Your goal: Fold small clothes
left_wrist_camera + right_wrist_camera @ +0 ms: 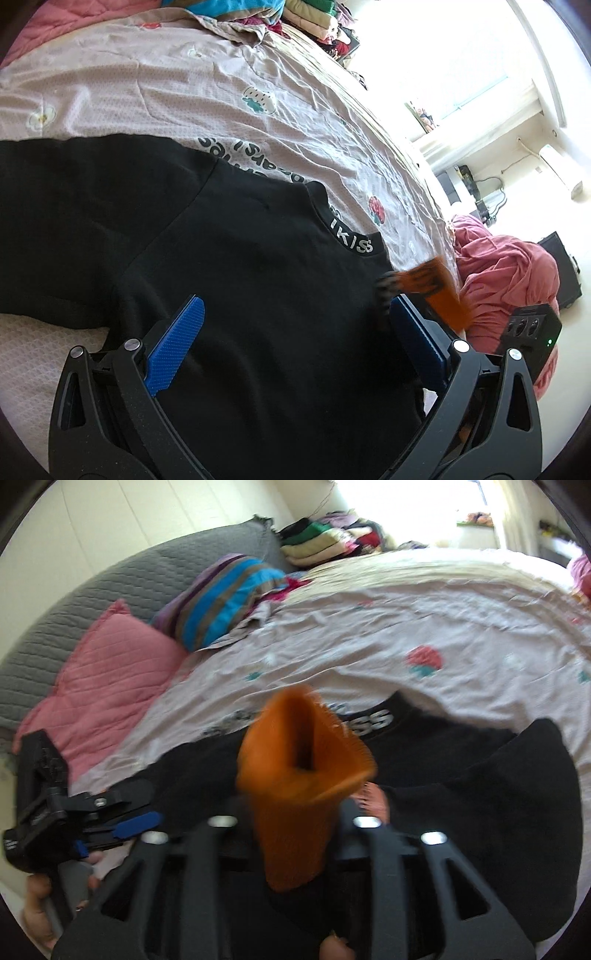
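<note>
A black T-shirt (240,266) lies spread on the bed sheet (207,88), its collar band (352,240) with white lettering toward the far right. My left gripper (295,301) hovers over the shirt's chest, its blue pads (181,339) wide apart and open, nothing between them. The right gripper (424,284) shows as an orange blur beside the collar. In the right wrist view its orange fingers (280,760) are blurred, a narrow dark gap between them, open over the shirt (461,775) near the collar. The left gripper (118,834) is at lower left, held by a hand (37,915).
A pink cushion (110,672), a striped pillow (225,598) and a grey headboard (122,576) stand at the bed's head. A stack of folded clothes (325,542) sits at the far corner. A heap of pink cloth (506,280) lies off the bed's right edge.
</note>
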A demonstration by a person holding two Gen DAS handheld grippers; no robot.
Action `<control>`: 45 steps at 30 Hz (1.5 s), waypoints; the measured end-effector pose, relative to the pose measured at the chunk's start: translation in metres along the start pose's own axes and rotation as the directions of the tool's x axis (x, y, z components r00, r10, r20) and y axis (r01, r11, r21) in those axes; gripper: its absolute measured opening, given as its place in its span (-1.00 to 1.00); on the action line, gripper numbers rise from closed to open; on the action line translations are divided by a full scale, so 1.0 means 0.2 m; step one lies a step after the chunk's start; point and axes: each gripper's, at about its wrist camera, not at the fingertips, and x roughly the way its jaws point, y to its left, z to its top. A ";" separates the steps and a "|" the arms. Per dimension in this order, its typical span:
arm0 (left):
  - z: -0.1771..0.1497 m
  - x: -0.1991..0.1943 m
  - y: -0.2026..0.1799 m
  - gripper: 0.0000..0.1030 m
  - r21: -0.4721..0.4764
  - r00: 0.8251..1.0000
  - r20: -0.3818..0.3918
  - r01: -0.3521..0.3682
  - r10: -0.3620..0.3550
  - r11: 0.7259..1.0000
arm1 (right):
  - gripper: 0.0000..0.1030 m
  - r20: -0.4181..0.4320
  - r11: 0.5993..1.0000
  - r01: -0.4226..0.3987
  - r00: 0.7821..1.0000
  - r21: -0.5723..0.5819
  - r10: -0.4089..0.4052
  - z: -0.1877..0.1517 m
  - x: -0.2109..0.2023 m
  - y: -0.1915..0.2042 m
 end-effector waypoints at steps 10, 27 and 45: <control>-0.07 0.11 -0.07 0.59 0.025 0.996 -0.064 0.068 -0.066 0.997 | 0.03 0.033 0.999 -0.040 0.999 -0.016 0.040 -0.02 -0.24 -0.02; -0.15 0.30 -0.21 -1.00 0.156 0.993 -0.110 0.054 -0.037 0.986 | 0.08 0.071 0.987 0.013 0.997 0.157 -0.024 -0.15 -0.49 -0.29; -0.02 -0.06 -0.21 -1.00 0.232 0.998 0.060 0.002 -0.016 0.973 | 0.08 0.026 0.982 0.162 0.986 0.093 -0.165 -0.17 -0.46 -0.33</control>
